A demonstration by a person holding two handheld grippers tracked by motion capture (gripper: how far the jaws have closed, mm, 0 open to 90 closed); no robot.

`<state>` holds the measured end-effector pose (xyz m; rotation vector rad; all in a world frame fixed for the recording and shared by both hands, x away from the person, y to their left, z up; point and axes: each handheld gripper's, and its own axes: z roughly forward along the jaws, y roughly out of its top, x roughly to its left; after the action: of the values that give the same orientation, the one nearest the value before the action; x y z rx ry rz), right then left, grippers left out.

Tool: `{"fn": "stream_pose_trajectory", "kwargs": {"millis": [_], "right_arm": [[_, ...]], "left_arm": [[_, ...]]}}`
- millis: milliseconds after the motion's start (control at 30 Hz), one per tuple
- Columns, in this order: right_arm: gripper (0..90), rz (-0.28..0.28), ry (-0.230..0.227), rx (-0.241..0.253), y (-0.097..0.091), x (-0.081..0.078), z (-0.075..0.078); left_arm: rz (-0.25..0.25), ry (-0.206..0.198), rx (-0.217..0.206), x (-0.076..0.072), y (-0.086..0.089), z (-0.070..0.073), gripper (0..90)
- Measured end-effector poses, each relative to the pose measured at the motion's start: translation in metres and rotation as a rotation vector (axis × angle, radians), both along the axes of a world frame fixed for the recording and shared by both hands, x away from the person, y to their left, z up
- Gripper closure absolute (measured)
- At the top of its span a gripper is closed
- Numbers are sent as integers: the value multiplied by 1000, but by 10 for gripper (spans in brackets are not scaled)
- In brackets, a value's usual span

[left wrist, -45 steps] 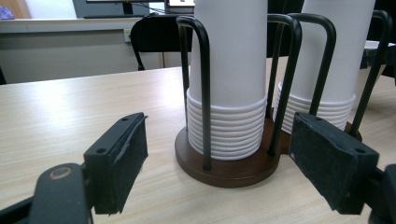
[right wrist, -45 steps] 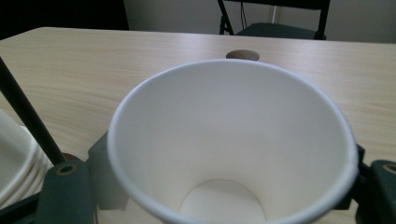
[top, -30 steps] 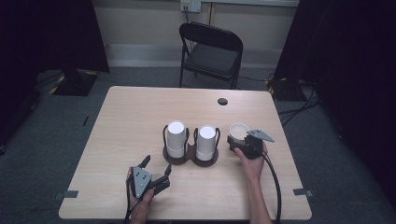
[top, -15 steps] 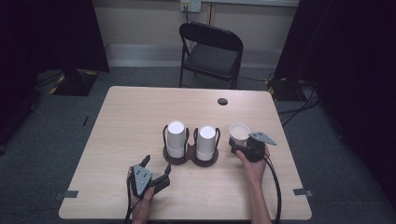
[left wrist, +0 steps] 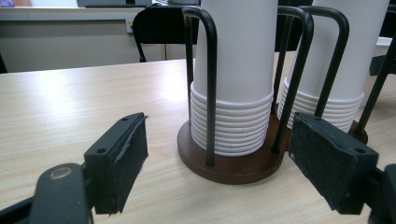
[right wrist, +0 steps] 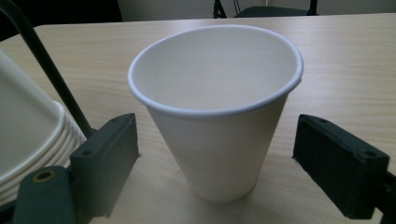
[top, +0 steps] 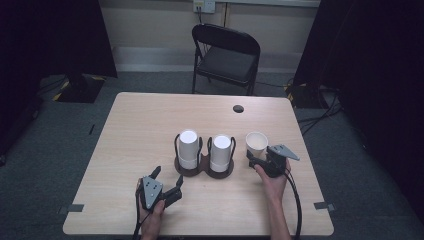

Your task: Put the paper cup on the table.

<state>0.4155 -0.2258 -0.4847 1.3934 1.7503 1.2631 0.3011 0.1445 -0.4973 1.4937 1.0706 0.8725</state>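
High view: a single white paper cup (top: 256, 144) stands upright, mouth up, on the pale wooden bench (top: 145, 125), just to the right of a dark wooden two-post cup holder (top: 204, 167) with black wire hoops. The holder carries two stacks of white paper cups turned mouth down, the left stack (top: 188, 149) and the right stack (top: 221, 152). The right gripper (top: 256, 160) sits just behind the single cup on the person's side, its fingers spread to either side of the cup's base. In the right gripper view the cup (right wrist: 217, 109) stands between the two black fingers (right wrist: 105, 163) with bare bench showing on both sides, so the fingers are open and not touching it. The left gripper (top: 168, 180) rests low near the bench's front edge, a little short of the holder. In the left gripper view its fingers (left wrist: 116, 158) are wide apart, holding nothing, with the holder's round base (left wrist: 229, 163) and nearest stack just ahead. A black folding chair (top: 227, 55) stands beyond the far edge.
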Motion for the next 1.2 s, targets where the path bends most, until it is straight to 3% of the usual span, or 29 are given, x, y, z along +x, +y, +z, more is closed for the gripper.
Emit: {"fn": "stream_pose_trajectory", "kwargs": {"millis": [200,367,467,733,900,1200], "right_arm": [[136,-10,-50,13,1,-13,12],[135,-13,-57,34,2,-22,17],[136,-14,-92,33,4,-30,18],[135,-26,-91,14,11,-49,19],[135,-15,-133,29,17,-63,17],[134,9,-156,16,31,-85,13]], "left_arm": [[0,2,9,0,0,0,196],[2,-4,3,0,0,0,197],[4,-8,5,-1,-1,0,198],[13,-13,12,-1,-1,0,202],[15,-13,13,-1,-1,0,202],[23,-15,8,-2,-1,0,203]]}}
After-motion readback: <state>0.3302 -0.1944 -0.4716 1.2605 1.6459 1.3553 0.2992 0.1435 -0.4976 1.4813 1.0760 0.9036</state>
